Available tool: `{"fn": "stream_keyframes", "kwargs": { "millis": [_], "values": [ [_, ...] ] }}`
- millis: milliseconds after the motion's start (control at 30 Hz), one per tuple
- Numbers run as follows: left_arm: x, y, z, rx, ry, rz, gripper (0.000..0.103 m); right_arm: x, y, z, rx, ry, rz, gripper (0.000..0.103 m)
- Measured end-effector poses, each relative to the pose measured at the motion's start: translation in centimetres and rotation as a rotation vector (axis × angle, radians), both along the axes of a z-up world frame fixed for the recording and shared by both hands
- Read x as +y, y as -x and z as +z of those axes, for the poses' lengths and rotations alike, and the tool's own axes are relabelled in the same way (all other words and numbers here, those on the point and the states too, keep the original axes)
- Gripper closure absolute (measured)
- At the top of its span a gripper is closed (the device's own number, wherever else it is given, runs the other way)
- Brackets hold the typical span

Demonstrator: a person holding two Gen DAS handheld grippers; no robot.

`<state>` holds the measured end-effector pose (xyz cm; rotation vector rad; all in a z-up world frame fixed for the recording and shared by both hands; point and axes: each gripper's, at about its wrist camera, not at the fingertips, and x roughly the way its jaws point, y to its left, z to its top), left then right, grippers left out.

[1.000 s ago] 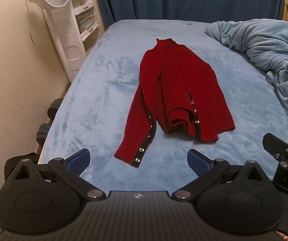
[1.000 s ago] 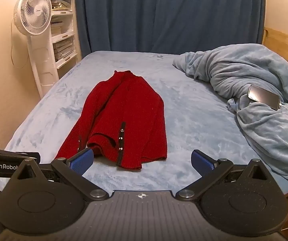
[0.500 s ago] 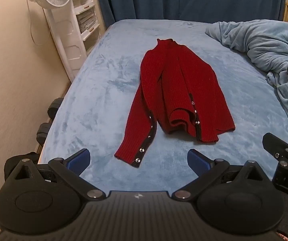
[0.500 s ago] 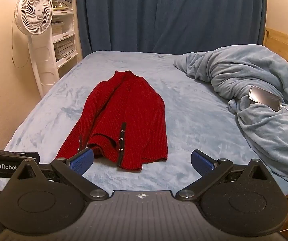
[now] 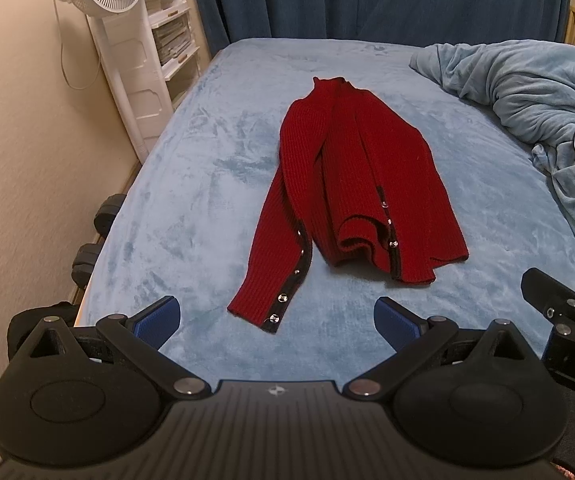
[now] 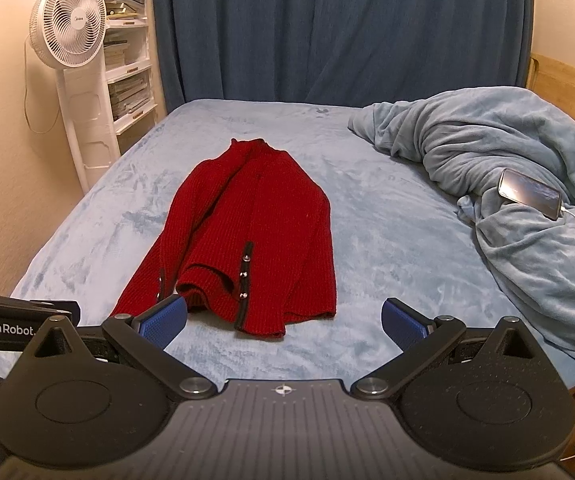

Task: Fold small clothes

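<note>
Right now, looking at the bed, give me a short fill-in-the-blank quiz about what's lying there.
1. The red cardigan lies on the ____ bed sheet.
2. The phone rests on the crumpled ____.
3. Both the left claw and the right claw are ____ and hold nothing.
4. The white ____ stands left of the bed.

Missing words: blue; blanket; open; fan
</note>
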<state>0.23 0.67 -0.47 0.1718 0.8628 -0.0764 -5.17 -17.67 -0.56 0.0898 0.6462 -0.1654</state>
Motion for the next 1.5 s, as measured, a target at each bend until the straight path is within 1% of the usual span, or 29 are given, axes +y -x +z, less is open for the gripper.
{"fn": "stream_keyframes", "kwargs": {
  "millis": [1500],
  "values": [
    [-0.25,0.39,-0.36,0.018,0.008,0.006,0.000,-0.13,0.25,-0.93,0.018,-0.021,-0.001,0.001]
  ]
}}
